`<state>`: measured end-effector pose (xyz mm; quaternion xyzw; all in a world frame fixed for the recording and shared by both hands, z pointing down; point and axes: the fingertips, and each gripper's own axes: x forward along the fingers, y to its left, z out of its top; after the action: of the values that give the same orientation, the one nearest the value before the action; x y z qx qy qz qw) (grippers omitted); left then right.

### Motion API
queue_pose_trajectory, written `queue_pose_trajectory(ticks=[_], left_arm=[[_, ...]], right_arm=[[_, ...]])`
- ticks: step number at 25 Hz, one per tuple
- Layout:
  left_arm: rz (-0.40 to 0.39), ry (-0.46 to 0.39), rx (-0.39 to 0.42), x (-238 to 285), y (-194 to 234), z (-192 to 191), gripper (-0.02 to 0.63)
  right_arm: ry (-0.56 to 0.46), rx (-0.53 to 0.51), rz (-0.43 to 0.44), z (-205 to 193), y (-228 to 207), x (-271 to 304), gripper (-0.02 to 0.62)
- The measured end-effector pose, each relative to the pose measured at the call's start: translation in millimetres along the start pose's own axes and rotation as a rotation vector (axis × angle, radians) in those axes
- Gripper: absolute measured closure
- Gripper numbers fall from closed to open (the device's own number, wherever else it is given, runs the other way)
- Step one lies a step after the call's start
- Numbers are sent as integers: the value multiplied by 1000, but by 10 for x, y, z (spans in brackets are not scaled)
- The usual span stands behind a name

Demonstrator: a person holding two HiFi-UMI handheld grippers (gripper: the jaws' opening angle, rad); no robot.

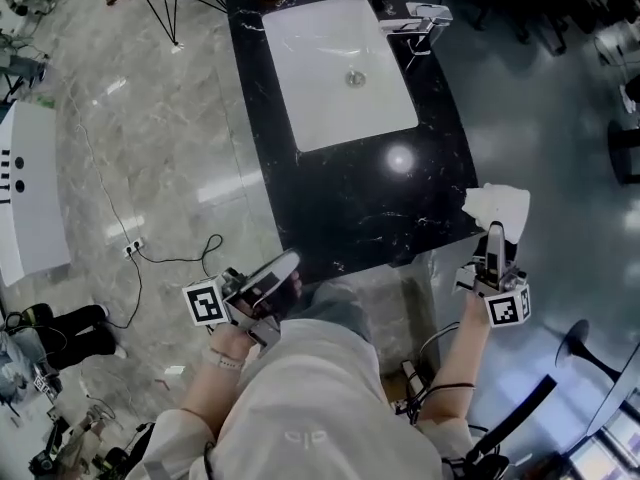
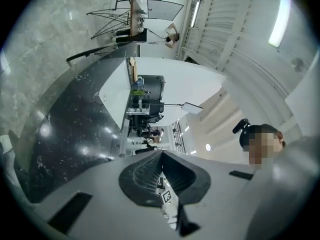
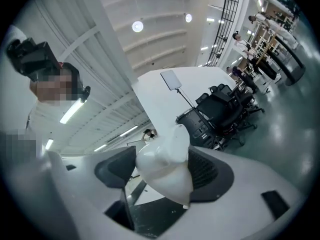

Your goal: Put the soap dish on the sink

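Between the right gripper's jaws the dish sat pinched, carry pending: the sink ahead-left needed reaching; the left gripper was pressed together, empty

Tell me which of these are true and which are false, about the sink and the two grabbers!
1. The faucet stands beside the white sink basin. True.
2. The right gripper holds the soap dish. True.
3. The soap dish lies in the sink basin. False: it is in the right gripper, by the near right corner of the black counter.
4. The left gripper is wide open. False: its jaws are together, with nothing between them.
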<state>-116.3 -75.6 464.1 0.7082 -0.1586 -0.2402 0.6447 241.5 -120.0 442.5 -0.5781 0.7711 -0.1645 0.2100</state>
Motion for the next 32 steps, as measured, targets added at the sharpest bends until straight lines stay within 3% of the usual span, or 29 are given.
queue_pose_trajectory(ticks=[3,16,23,32], left_arm=[[16,-19,29,-106,86,86,598],[66,-90,3,-382,289,285,598],[56,-111,-4,-457,319,312,598],[56,-133,-28,-573,355,293,598]], right_arm=[[35,1,-24,-191,-145,146,252],[161,-85,-52,-763,-303,554,253],[231,-227,-30,-952,-156,716,253],[366,-501,28,-1324,94,853,253]])
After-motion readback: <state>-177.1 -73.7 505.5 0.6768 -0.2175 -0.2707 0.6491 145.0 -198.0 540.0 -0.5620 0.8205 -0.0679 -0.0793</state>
